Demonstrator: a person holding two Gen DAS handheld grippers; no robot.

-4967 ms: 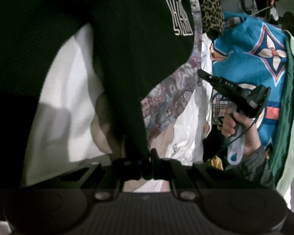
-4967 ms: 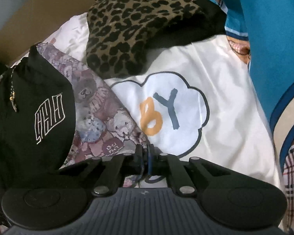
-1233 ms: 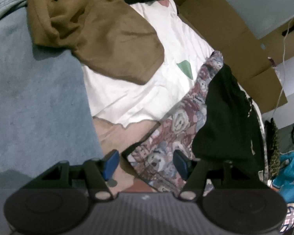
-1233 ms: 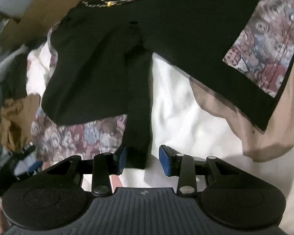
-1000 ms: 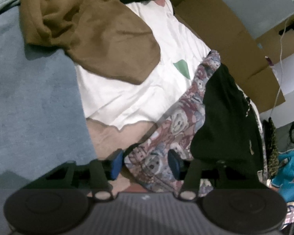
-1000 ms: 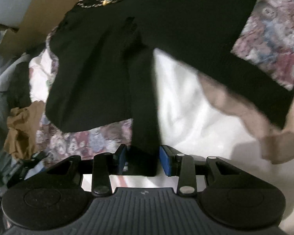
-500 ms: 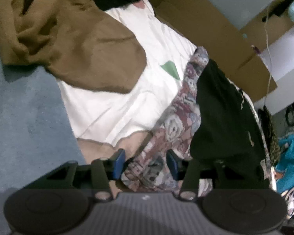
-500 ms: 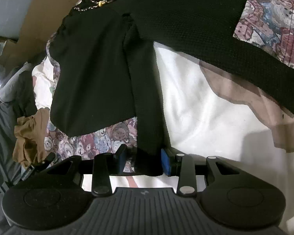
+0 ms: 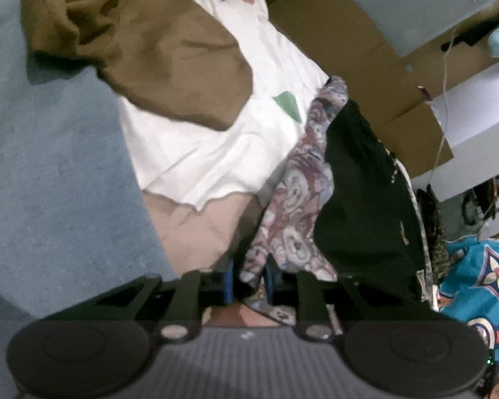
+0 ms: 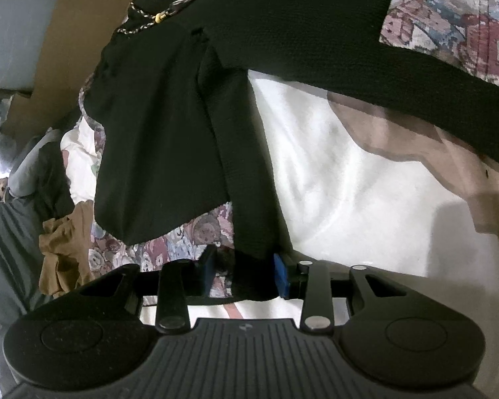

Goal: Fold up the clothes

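On the bed, over a white sheet [image 10: 349,173], lies the black top [image 10: 169,133], with a bear-print cloth [image 9: 296,206] under it and showing at its edges. A cord with a yellow bead [image 10: 159,17] sits near its neck.

The right gripper [image 10: 244,274] has the end of the black sleeve between its blue pads [image 10: 280,277]. The pads stand a little apart, the right one against the sleeve, but a small gap shows at the left one, so it cannot be told if the grip is already firm. The left gripper [image 9: 248,282] has its jaws nearly together on a corner of the bear-print cloth, and the cloth bunches between them, so it looks pinched.

The black top seems a light, soft knit with a rough weave. It will hang and drape, not keep any shape, and it should not slip easily on rubber pads. The sleeve end is thick where it is doubled, which gives a good place to hold. A hem or a shoulder seam would also hold well, better than the flat middle, where only one layer may come up.

The bear-print cloth looks heavier, like woven tapestry, and is stiffer. Because the two pieces lie one on the other, pulling one may drag the other.

A brown garment [image 9: 156,43] and a grey-blue blanket [image 9: 50,153] lie beside them.
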